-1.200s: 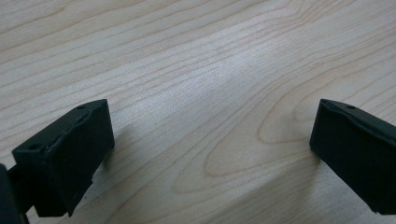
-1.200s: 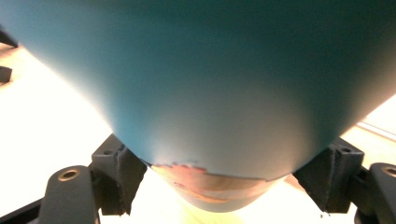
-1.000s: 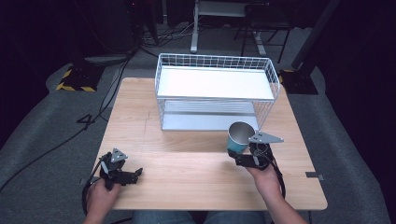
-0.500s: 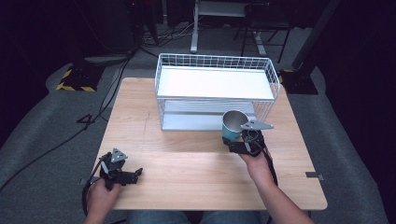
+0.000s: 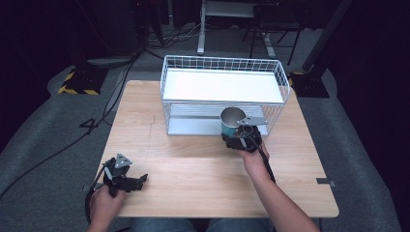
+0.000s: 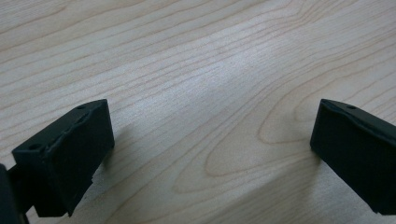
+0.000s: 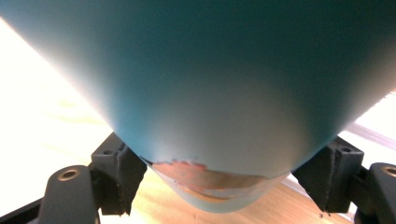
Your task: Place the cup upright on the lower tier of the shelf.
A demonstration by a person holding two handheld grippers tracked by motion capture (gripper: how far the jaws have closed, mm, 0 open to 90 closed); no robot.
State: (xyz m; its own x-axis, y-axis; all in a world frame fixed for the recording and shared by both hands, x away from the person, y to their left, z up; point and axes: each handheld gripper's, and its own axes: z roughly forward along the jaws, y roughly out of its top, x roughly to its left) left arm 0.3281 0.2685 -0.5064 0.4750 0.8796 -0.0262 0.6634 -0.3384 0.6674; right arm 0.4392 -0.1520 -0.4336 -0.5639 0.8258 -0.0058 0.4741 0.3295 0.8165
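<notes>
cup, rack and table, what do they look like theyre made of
The cup: likely metal, a dull silver inside with a smooth teal coat outside that has chipped near the base in the right gripper view. The rack: thin white wire, probably coated steel, with flat white shelves. The table: pale wood or a wood-look laminate, matte, with visible grain.

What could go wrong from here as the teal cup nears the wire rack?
1. The right gripper holds the teal cup low on its tapered wall, with only the pads pressing, so it might slip or tip.
2. The cup stands right at the white wire rack, in front of the lower shelf; its rim could catch the upper shelf's edge.
3. The left gripper rests open on the table, too far away to help steady the cup.
</notes>
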